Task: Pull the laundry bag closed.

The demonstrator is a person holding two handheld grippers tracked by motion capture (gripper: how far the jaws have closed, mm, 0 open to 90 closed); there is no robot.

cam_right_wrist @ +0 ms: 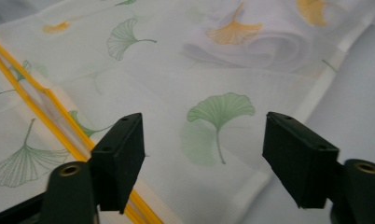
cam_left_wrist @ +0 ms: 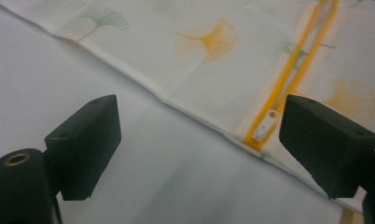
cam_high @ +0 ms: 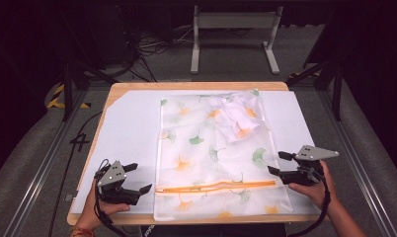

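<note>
A sheer mesh laundry bag point(cam_high: 214, 158) printed with green and orange ginkgo leaves lies flat on a white sheet point(cam_high: 127, 133) covering the wooden worktop point(cam_high: 196, 86). From the high view, the bag sits between the two grippers: the left gripper point(cam_high: 137, 177) rests just off its left edge, the right gripper point(cam_high: 280, 163) just off its right edge, and both pairs of jaws stand spread apart, grasping nothing.

The left gripper view brings up what the high view cannot resolve: a small white zipper pull point(cam_left_wrist: 265, 125) at the end of the orange zipper point(cam_left_wrist: 300, 65), lying just inside the right-hand jaw, with the bag's hemmed edge running diagonally between the jaws over bare white sheet.

The right gripper view shows a green leaf print centred between its jaws, the zipper passing beside its left-hand jaw, and the bag's edge near the right-hand one.

Inside the bag, beyond the right gripper's jaws, lies a bunched white cloth point(cam_right_wrist: 269, 44), seen through the mesh; in the high view it sits in the bag's far right corner. No readable writing appears on the bag.
</note>
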